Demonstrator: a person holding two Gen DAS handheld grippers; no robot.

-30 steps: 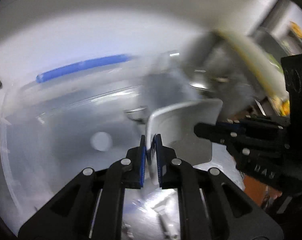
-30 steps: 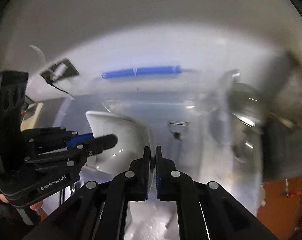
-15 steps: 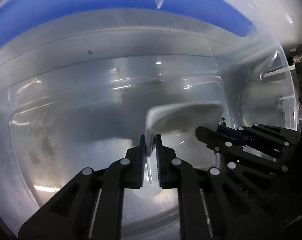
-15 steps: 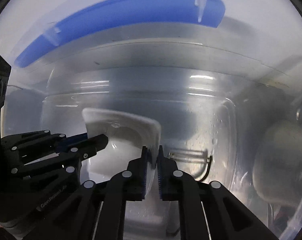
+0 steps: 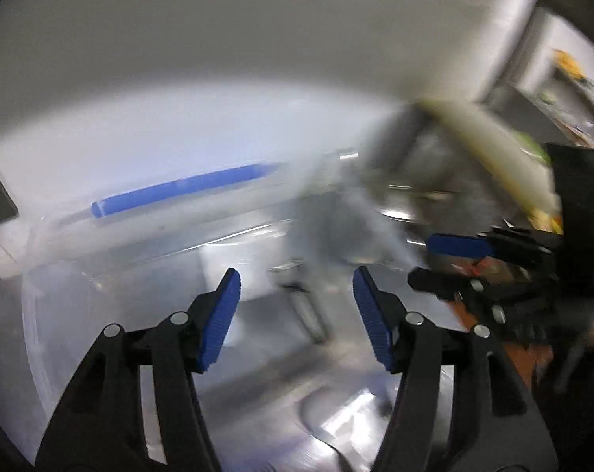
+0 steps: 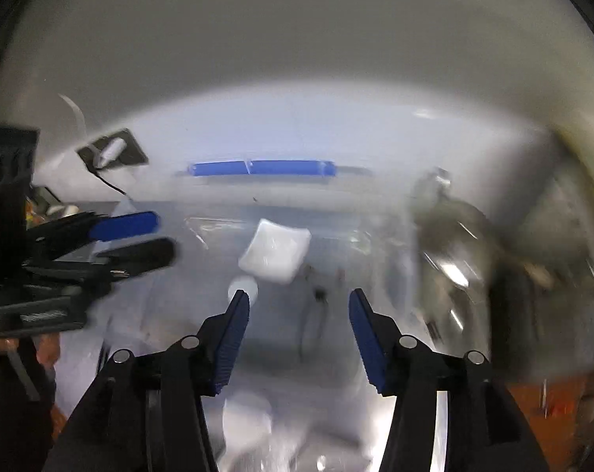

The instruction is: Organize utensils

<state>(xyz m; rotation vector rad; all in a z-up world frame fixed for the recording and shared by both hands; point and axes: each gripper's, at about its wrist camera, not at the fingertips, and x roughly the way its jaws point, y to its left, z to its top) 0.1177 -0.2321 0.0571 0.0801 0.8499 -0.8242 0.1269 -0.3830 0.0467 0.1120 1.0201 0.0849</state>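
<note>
A white square dish [image 6: 275, 253] lies tilted inside a clear plastic bin [image 6: 218, 204] with a blue handle [image 6: 261, 168]. My right gripper [image 6: 297, 299] hovers in front of the bin, its jaws opening with nothing between them. In the left wrist view the dish is a white blur [image 5: 222, 263] beyond my left gripper [image 5: 295, 279], whose jaws are also opening and hold nothing. Each gripper shows in the other's view: the left gripper [image 6: 131, 236] at the left, the right gripper [image 5: 446, 263] at the right. The bin's blue handle [image 5: 187, 188] sits at the back.
A shiny steel pot [image 6: 450, 244] stands right of the bin. A thin metal piece [image 5: 305, 310] lies on the bin floor. A dark wall socket [image 6: 112, 153] is behind at the left. The steel counter [image 6: 336, 432] runs below the grippers.
Both grippers were shut on the white dish, one at each side, deep in the bin. Now both have let go, opened wide and pulled back; the dish stays in the bin.
</note>
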